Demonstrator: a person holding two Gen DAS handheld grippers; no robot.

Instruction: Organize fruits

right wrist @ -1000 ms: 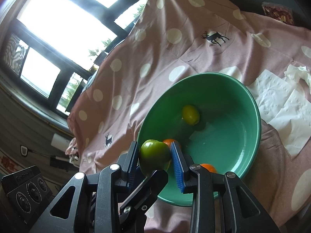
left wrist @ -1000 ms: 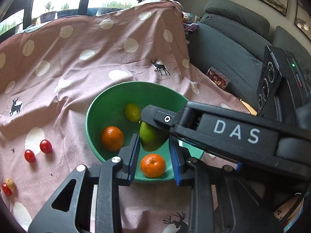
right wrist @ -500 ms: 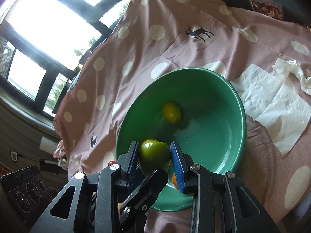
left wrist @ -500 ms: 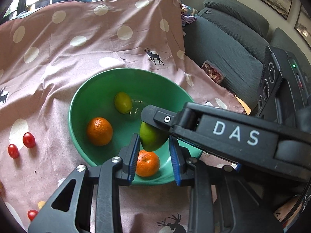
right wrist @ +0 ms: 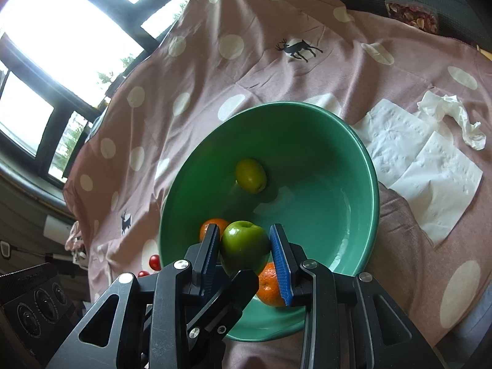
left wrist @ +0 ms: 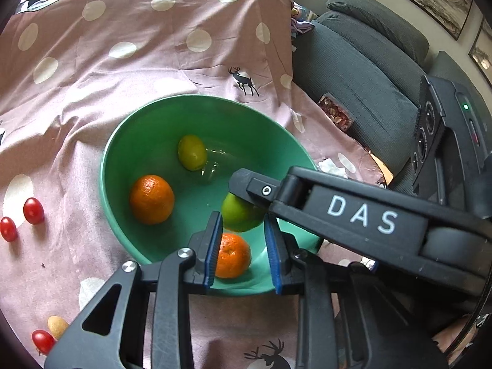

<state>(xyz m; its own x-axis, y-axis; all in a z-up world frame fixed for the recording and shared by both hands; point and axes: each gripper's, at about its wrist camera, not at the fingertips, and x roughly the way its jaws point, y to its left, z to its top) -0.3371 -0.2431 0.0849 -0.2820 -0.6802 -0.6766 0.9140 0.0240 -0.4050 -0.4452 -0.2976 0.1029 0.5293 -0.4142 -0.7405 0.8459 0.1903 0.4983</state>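
Green apple (right wrist: 244, 246) pinched between the pads of the right gripper (right wrist: 246, 256) at lower centre, hanging over the near inner wall of the green bowl (right wrist: 363, 156), release straight down; left gripper (left wrist: 243, 250) narrowed, holding nothing.

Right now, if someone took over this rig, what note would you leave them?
Right tool: shut on the green apple, held over the green bowl.
Left tool: nothing gripped, jaws apart at the bowl's near rim.
Done: two mandarins and a yellow-green fruit are in the bowl.
Left: release the apple, then gather the cherry tomatoes from the cloth.
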